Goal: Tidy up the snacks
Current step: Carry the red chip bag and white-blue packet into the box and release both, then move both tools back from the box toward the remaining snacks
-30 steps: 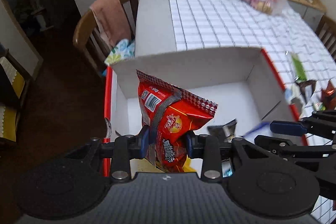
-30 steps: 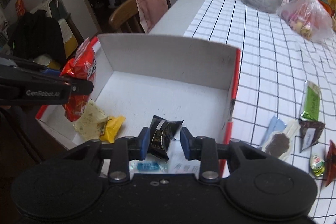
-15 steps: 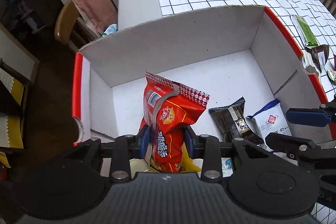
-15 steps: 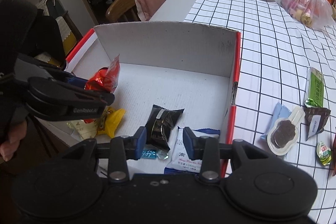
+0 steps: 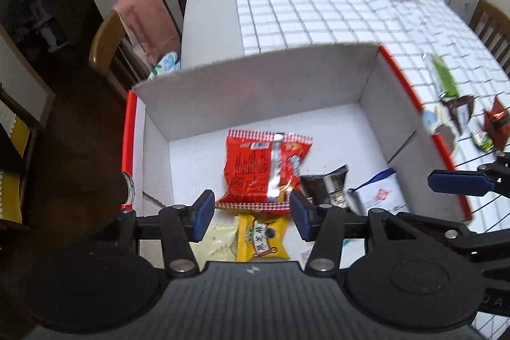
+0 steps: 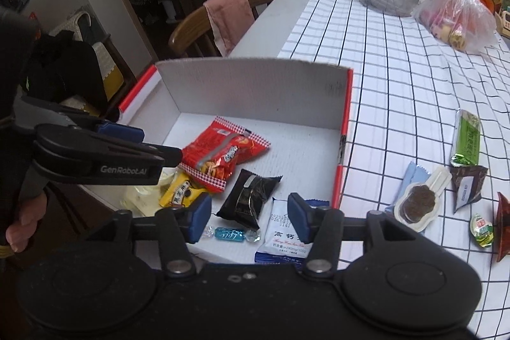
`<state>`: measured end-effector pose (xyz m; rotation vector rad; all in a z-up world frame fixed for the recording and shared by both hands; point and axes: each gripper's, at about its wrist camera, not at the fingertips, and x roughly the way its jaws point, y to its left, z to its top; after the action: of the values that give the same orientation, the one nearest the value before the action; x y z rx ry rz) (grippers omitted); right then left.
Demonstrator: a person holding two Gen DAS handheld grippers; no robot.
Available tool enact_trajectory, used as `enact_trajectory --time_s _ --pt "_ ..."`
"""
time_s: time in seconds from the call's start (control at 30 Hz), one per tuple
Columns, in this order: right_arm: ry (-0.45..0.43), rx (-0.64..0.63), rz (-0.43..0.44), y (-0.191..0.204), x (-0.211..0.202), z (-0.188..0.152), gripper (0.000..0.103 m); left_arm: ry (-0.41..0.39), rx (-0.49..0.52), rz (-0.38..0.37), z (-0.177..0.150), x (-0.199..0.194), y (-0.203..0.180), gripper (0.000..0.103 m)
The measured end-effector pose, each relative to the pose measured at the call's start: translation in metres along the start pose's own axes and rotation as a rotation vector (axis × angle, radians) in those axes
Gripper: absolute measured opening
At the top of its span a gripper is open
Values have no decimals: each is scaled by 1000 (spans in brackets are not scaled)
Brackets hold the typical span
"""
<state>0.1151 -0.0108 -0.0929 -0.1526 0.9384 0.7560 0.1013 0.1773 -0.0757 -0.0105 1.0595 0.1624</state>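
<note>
Both my claws have just been opening and hold nothing — left claw (image 5: 250,214) over the red snack bag (image 5: 264,169) lying flat mid-box (image 5: 255,85), right claw (image 6: 248,217) above the black packet (image 6: 250,196) — light, crinkly, slippery; pinch a crimped end seam.

The box (image 6: 255,82) is open on top; its upright back wall blocks the upper frame. Bare floor remains at centre right, beyond the red bag (image 6: 223,155) and black packet (image 6: 251,196). Loose snacks (image 6: 465,142) crowd the tablecloth (image 6: 398,69) at right.
</note>
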Motion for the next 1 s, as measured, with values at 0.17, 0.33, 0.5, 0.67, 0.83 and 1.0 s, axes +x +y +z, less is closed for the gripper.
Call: enact_trajectory --time_s 0.17,0.33,0.5,0.67,0.83,1.0 --pt "-47 -1 12 -6 -25 -1 63 -77 -11 -39 -3 -28 -9 58" --pt "-90 13 14 -19 -50 -5 72 -139 -9 -73 -3 -51 -25 62" --pt "-120 28 0 -41 -72 -13 80 -183 4 -113 -2 -66 -47 62" --pt "-141 51 -21 -70 -91 -22 85 -220 10 -150 0 -76 -75 67" --pt "-155 72 -50 -105 -107 -34 88 -258 23 -193 2 -84 -106 72" --pt "-174 66 -51 -139 -124 -50 101 -269 33 -236 6 -82 -141 74"
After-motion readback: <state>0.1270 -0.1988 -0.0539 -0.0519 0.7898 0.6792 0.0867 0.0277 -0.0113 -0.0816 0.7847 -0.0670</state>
